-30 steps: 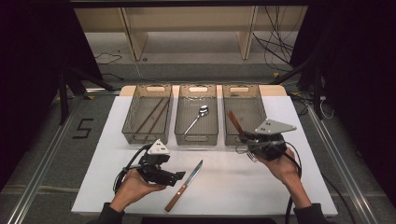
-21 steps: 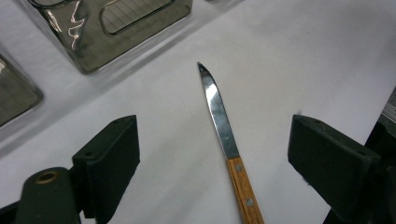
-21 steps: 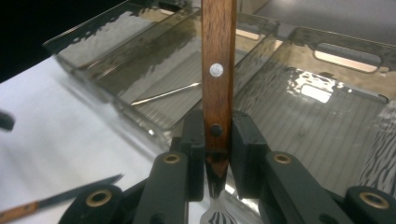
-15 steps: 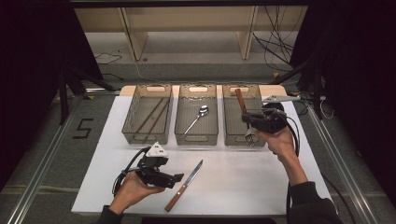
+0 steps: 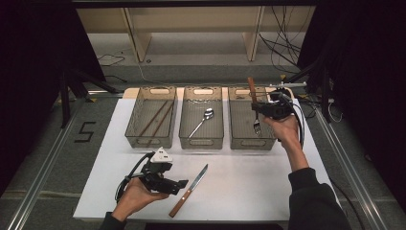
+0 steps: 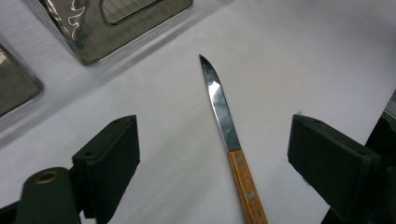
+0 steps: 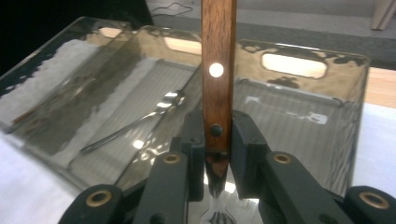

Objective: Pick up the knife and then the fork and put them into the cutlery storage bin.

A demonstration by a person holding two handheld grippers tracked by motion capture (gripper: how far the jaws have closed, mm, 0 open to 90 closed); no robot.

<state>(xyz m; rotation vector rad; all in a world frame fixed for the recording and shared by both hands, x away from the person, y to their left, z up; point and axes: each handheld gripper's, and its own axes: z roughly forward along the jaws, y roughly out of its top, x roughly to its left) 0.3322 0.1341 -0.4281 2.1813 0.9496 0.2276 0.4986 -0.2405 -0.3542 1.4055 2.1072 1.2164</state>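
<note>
My right gripper (image 5: 259, 108) is shut on a wooden-handled fork (image 5: 252, 89), held above the right wire bin (image 5: 243, 139). The fork's handle points up and away, and its tines (image 5: 257, 127) hang down over the bin. In the right gripper view the pads clamp the fork (image 7: 218, 70) just above its metal neck, right gripper (image 7: 218, 142). My left gripper (image 5: 181, 184) rests low at the table's front left, open, beside a wooden-handled knife (image 5: 191, 188). In the left gripper view the knife (image 6: 224, 126) lies on the white table between the spread jaws of the left gripper (image 6: 219, 156), untouched.
Three wire bins stand in a row at the back of the white table (image 5: 268, 191). The left bin (image 5: 135, 129) holds chopsticks (image 5: 155, 117). The middle bin (image 5: 201, 142) holds a spoon (image 5: 204, 119), spoon (image 7: 140, 121). Cables trail off the table's far right.
My right gripper carried the fork away from the person and slightly up, from the bin's front edge to above the right bin. The left gripper and the knife stayed put.
</note>
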